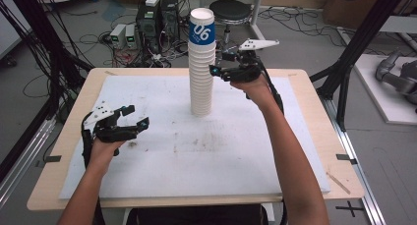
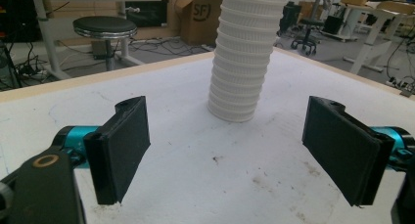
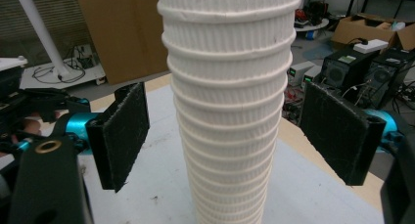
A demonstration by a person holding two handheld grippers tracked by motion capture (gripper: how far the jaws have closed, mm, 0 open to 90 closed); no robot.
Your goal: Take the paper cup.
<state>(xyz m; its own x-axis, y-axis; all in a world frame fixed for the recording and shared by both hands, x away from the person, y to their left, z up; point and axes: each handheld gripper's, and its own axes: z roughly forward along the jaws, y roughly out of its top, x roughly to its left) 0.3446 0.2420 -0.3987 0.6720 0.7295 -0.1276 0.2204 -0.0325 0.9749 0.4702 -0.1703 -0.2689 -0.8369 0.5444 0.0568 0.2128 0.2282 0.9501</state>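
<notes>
My work surface (image 1: pixel 314 95) is pale wood, covered almost edge to edge by a white sheet (image 1: pixel 236 151) with faint brown smudges near its middle. A tall stack of white ribbed paper cups (image 1: pixel 201 72) stands upright on the sheet's far half.

My high view looks forward and down over the whole table (image 1: pixel 314 136) from its near edge. My left gripper view sits low, facing the cup stack (image 2: pixel 242 62) from a distance; my right gripper view faces it close. All three share that stack.
</notes>
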